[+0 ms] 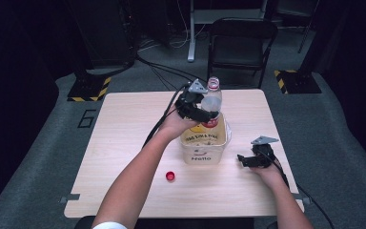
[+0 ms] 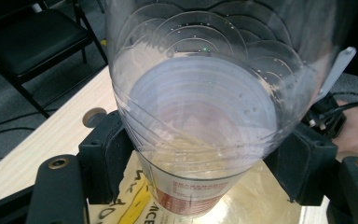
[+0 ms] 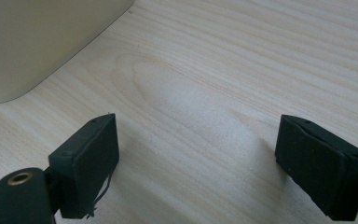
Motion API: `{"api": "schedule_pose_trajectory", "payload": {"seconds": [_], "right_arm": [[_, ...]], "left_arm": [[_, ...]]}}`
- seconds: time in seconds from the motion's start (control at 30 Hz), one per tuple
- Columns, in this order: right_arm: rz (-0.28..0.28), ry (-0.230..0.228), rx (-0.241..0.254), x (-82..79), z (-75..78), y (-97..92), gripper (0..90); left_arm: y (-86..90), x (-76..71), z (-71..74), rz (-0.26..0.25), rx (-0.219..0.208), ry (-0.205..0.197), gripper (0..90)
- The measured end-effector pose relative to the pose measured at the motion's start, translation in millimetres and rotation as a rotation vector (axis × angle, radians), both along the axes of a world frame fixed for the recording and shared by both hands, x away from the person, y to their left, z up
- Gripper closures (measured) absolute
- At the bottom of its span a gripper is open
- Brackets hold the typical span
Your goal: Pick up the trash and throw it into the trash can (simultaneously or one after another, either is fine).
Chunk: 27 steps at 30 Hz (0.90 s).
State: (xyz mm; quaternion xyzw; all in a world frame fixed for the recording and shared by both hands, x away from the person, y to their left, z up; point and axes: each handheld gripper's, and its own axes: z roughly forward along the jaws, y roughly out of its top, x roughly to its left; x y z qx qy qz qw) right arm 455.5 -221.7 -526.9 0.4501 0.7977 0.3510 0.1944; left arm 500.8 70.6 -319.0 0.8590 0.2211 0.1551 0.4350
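A clear plastic bottle (image 1: 212, 99) with a red label and no cap stands upright, its base in a cream tub (image 1: 204, 144) marked "Hello". My left gripper (image 1: 196, 109) is shut on the bottle's body, above the tub. In the left gripper view the ribbed bottle (image 2: 200, 107) sits squeezed between both black pads (image 2: 105, 156), with the tub's glossy inside (image 2: 251, 196) below. A red cap (image 1: 170, 176) lies on the table, left of the tub. My right gripper (image 1: 246, 160) rests low on the table right of the tub, open and holding nothing; its pads (image 3: 91, 161) stand wide apart over bare wood.
The light wooden table (image 1: 124, 143) has free room on its left half and along the front. A black folding chair (image 1: 240, 45) stands behind the far edge, with cables on the grey floor. The tub's wall (image 3: 37, 42) lies close ahead-left of my right gripper.
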Motion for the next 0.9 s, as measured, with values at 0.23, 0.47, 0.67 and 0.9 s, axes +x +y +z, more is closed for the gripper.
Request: {"api": "schedule_pose_trajectory", "payload": {"seconds": [0.23, 0.47, 0.67, 0.9], "right_arm": [[0.001, 0.000, -0.001, 0.4, -0.1, 0.1, 12.7], [0.001, 0.000, -0.001, 0.5, 0.0, 0.4, 12.7], [0.002, 0.000, -0.001, 0.6, 0.0, 0.3, 12.7], [0.007, 0.000, -0.001, 1.2, 0.0, 0.1, 12.7]], "left_arm": [[-1.1, -0.4, -20.5, 0.015, -0.010, 0.014, 27.5], [4.7, 0.6, -33.7, 0.045, -0.029, 0.034, 27.5], [8.0, 2.5, -43.7, 0.052, -0.023, 0.048, 27.4], [10.7, 5.5, -53.4, 0.066, -0.037, 0.068, 27.3]]}}
